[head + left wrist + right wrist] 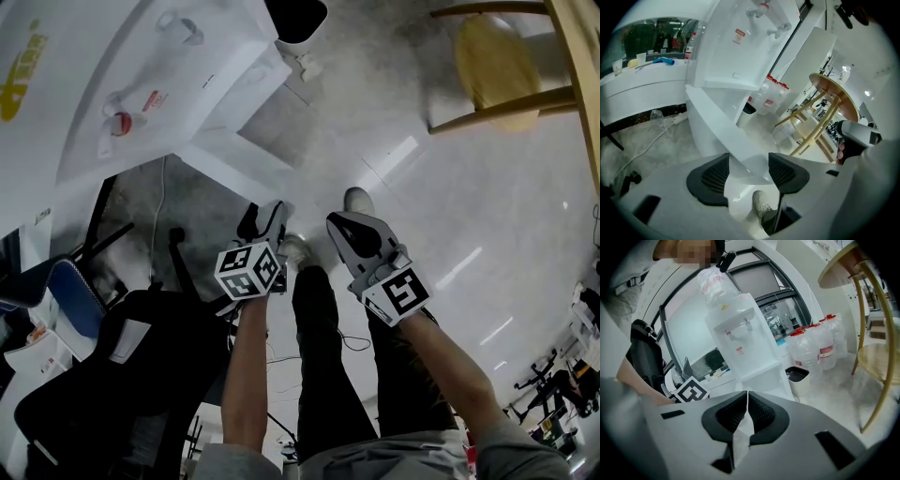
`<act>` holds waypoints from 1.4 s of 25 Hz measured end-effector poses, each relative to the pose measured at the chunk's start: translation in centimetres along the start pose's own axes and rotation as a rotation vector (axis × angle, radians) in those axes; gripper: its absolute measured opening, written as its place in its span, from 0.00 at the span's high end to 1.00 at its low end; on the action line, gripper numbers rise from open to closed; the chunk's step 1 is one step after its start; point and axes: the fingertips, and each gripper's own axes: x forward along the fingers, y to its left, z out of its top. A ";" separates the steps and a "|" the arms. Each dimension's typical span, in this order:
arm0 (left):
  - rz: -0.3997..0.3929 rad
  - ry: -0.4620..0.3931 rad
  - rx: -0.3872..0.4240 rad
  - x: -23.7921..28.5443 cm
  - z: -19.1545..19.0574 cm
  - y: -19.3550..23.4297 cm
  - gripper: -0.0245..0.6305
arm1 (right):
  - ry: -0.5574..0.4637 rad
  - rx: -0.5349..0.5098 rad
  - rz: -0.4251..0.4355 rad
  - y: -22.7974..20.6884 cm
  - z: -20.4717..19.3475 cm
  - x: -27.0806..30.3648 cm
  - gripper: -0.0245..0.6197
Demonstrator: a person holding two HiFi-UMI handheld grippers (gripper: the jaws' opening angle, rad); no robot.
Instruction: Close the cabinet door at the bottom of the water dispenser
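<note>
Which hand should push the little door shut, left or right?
Probably left. The left hand-held gripper has open jaws with the open cabinet door right ahead of them. The right hand-held gripper, jaws together, sits farther from the water dispenser.

The white, boxy plastic water dispenser stands upright ahead of the left gripper. Its flat white bottom cabinet door is swung open and juts toward that gripper. The door's free corner shows between the spread jaws, unpinched.

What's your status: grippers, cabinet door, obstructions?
Left gripper jaws open, at edge of cabinet door. Right gripper jaws shut, empty. Door stands open. No obstruction visible.
</note>
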 end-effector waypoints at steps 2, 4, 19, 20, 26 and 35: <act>-0.022 0.013 0.032 0.7 0.4 -0.8 0.58 | -0.007 0.000 -0.003 -0.6 0.3 0.0 0.94; -0.037 0.023 0.053 1.3 0.7 -1.5 0.57 | -0.008 0.002 -0.005 -1.2 0.5 0.0 0.94; -0.040 0.051 0.155 5.4 3.8 -4.6 0.57 | -0.019 0.006 -0.006 -6.0 3.2 0.2 0.94; -0.036 0.052 0.157 5.6 4.0 -4.7 0.57 | -0.021 0.005 -0.003 -6.3 3.4 0.4 0.94; -0.014 0.034 0.158 7.2 5.8 -5.2 0.57 | -0.034 -0.005 0.006 -8.0 5.2 1.7 0.94; -0.031 0.012 0.227 9.6 9.2 -5.8 0.57 | -0.072 0.022 -0.046 -10.1 5.9 4.1 0.94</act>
